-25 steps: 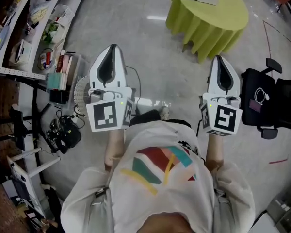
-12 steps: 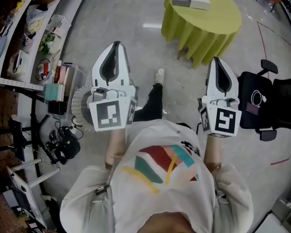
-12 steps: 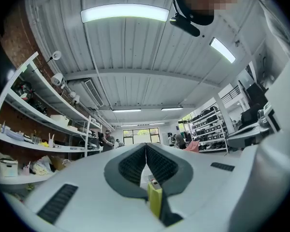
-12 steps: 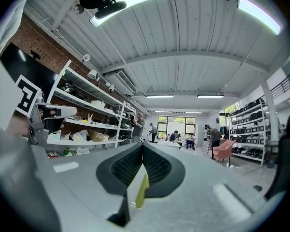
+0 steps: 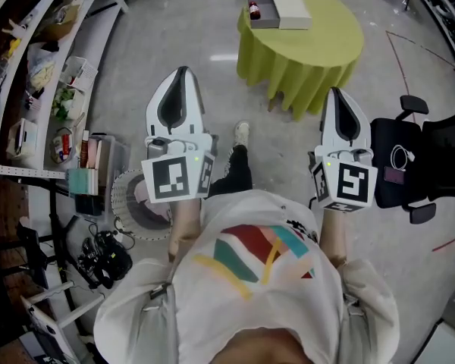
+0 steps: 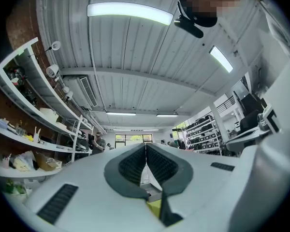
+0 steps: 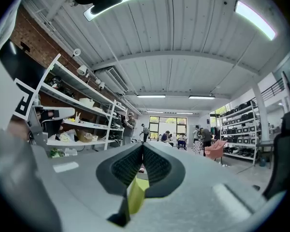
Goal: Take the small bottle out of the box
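Observation:
In the head view a round table under a lime-green cloth [image 5: 311, 44] stands ahead on the grey floor. An open grey box [image 5: 261, 20] rests on its far left part, with a white lid [image 5: 288, 6] beside it. Inside the box stands a small bottle [image 5: 254, 8] with a red cap. My left gripper [image 5: 181, 71] and right gripper [image 5: 336, 92] are held in front of the person's chest, well short of the table. Both are shut with nothing between the jaws. The left gripper view shows its tips [image 6: 146, 146] meeting, and the right gripper view shows the same [image 7: 143, 145].
White shelving full of clutter [image 5: 30, 67] runs along the left. A black office chair [image 5: 425, 158] stands at the right. A round wire object [image 5: 129, 199] and cables [image 5: 106, 256] lie on the floor at the left. The person's leg and shoe [image 5: 240, 146] reach forward.
The person has stepped toward the green table, so the table and box sit lower and fuller in the head view. Both grippers keep their pose and stay shut.

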Action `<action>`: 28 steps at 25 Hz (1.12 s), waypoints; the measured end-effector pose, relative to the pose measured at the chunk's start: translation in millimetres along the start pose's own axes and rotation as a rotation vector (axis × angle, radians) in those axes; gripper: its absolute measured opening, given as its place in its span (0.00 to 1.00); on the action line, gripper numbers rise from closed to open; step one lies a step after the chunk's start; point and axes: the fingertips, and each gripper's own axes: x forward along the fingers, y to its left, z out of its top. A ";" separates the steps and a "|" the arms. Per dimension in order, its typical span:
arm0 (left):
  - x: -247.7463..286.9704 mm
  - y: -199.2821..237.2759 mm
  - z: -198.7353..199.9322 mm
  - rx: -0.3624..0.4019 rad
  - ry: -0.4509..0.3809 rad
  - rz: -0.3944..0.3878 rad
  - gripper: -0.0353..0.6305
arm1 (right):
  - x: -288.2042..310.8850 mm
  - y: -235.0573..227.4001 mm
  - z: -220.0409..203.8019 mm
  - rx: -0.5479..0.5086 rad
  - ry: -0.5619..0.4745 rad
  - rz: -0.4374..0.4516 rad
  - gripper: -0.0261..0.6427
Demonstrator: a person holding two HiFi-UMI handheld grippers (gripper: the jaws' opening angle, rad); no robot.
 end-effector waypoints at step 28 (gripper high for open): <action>387.4 125.6 -157.9 -0.032 0.136 -0.163 0.07 | 406.5 -10.9 -47.1 0.053 0.146 0.007 0.05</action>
